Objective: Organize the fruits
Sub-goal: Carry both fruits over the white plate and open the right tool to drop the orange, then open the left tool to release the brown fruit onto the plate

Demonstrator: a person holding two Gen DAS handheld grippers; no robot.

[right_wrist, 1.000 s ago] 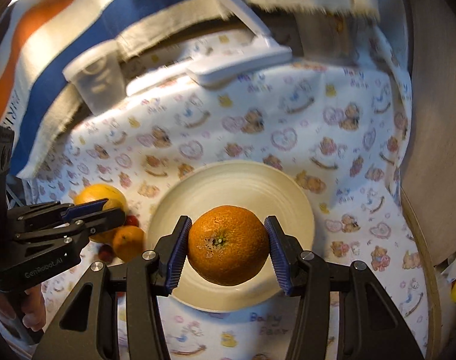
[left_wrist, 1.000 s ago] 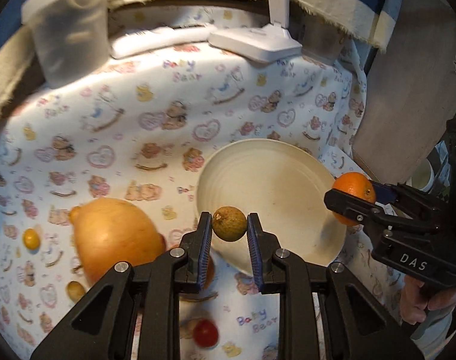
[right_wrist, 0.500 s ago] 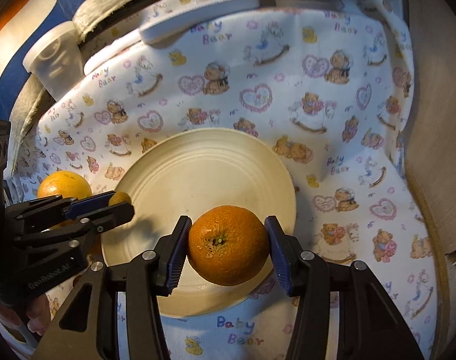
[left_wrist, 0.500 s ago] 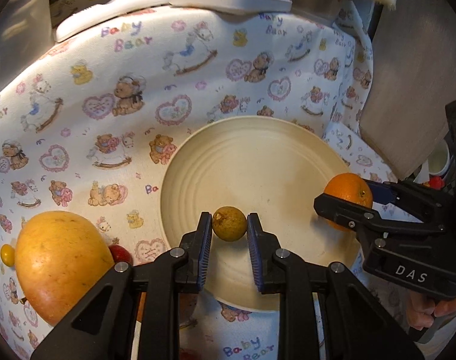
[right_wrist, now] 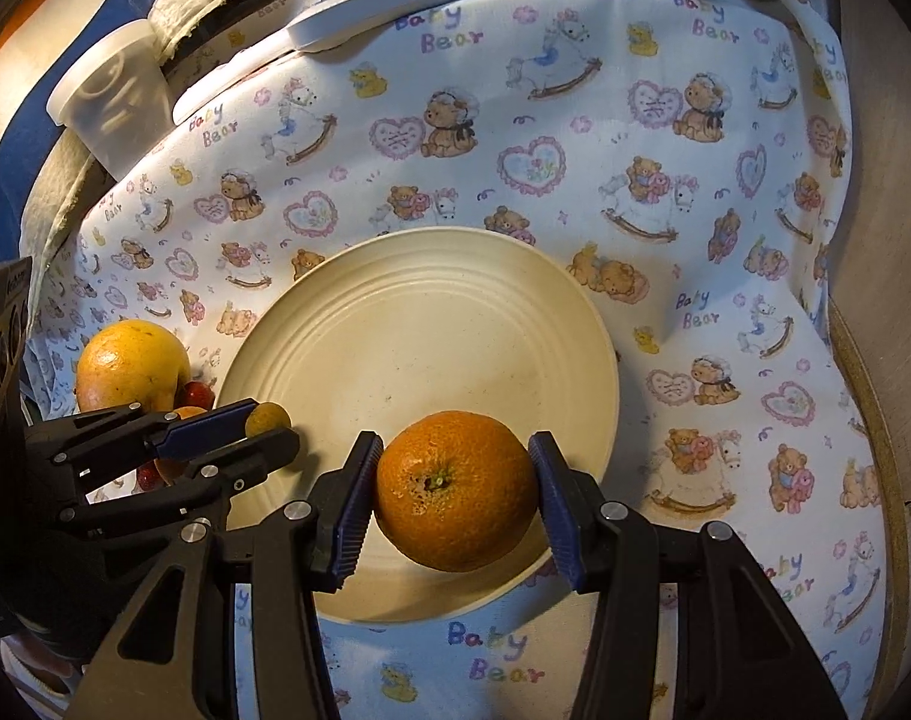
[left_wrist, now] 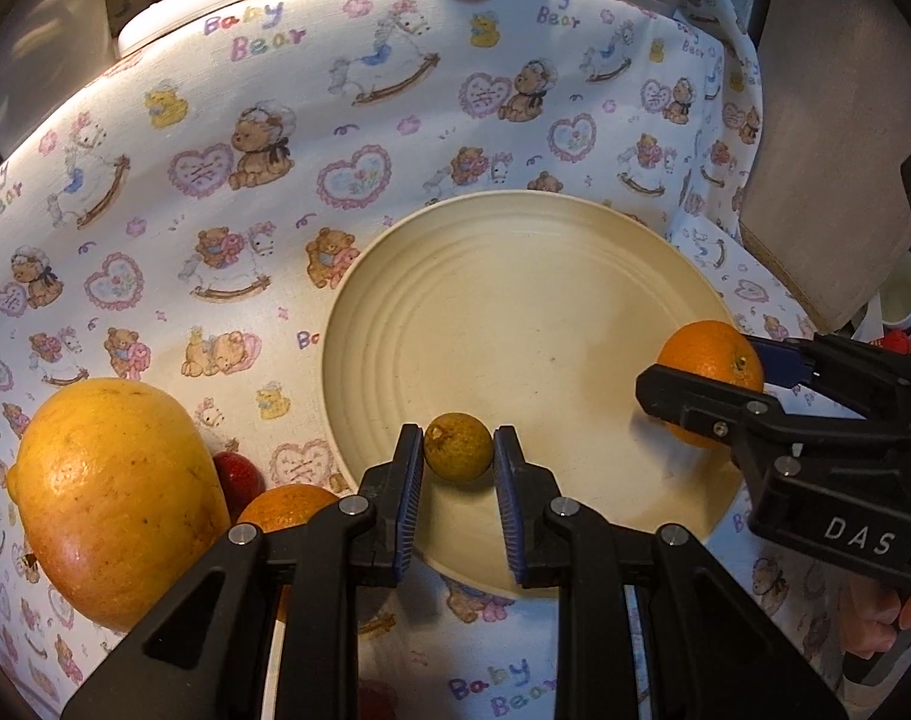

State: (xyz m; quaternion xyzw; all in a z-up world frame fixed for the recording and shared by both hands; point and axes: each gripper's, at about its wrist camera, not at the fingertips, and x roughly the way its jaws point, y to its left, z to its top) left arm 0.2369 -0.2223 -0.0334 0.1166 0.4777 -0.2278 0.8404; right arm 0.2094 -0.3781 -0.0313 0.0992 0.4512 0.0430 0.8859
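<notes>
- Our left gripper (left_wrist: pixel 459 455) clamps the small yellow-green round fruit (left_wrist: pixel 458 447), our right gripper (right_wrist: pixel 453 491) the dimpled orange (right_wrist: pixel 455 489).
- Both hang over the cream ridged plate (right_wrist: pixel 455 300)'s near rim.

Bear-print tablecloth (left_wrist: pixel 227 192), clear lidded plastic container (right_wrist: pixel 116 111) at its far-left edge.

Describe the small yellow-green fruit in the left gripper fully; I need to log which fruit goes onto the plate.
The small round yellow-green fruit has a dull, speckled, brownish-mottled rind with a small stem scar on its upper left. It is far smaller than the orange in the other gripper. The left gripper holds it, blue ribbed jaws pressing its two sides. It sits over the near rim of the cream ridged plate; whether it touches the plate cannot be told.
</notes>
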